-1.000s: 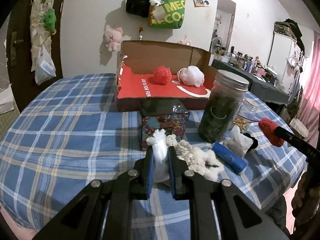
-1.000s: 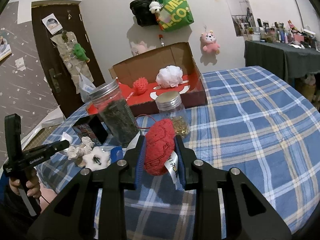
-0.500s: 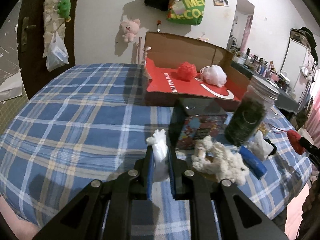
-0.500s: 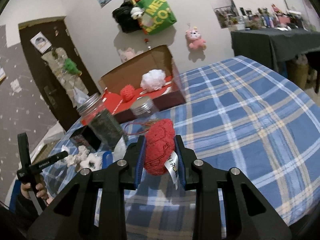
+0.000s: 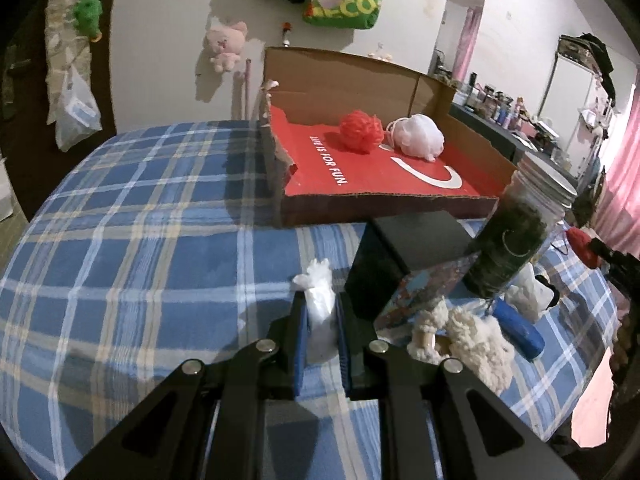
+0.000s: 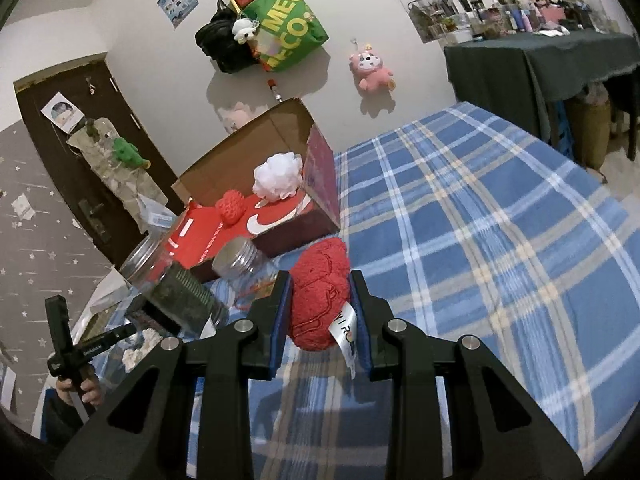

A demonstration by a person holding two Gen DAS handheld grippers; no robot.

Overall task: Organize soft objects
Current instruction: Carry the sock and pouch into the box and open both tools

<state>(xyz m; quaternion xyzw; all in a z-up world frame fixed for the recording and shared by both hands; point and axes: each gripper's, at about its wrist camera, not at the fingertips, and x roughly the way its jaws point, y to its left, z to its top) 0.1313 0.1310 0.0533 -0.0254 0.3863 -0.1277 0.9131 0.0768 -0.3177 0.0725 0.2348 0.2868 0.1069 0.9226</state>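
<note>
My left gripper point(image 5: 322, 312) is shut on a small white soft object point(image 5: 319, 300) and holds it above the blue plaid cloth, left of a black box point(image 5: 400, 260). My right gripper point(image 6: 320, 304) is shut on a red knitted soft toy point(image 6: 318, 300) with a white tag. An open cardboard shoebox point(image 5: 380, 176) with a red lining holds a red puff point(image 5: 361, 128) and a white puff point(image 5: 418, 136); it also shows in the right wrist view point(image 6: 280, 216). A fluffy cream toy point(image 5: 464, 336) lies beside the black box.
A tall jar of dark green stuff point(image 5: 516, 232) and a blue roll point(image 5: 518, 330) stand right of the black box. A small glass jar point(image 6: 244, 264) lies near the shoebox. Bags and plush toys hang on the wall. A dark cluttered table point(image 6: 540, 64) stands at the right.
My left gripper has swung left and closer to the shoebox with the white object. My right gripper has lifted and tilted, and the table now leans in its view.
</note>
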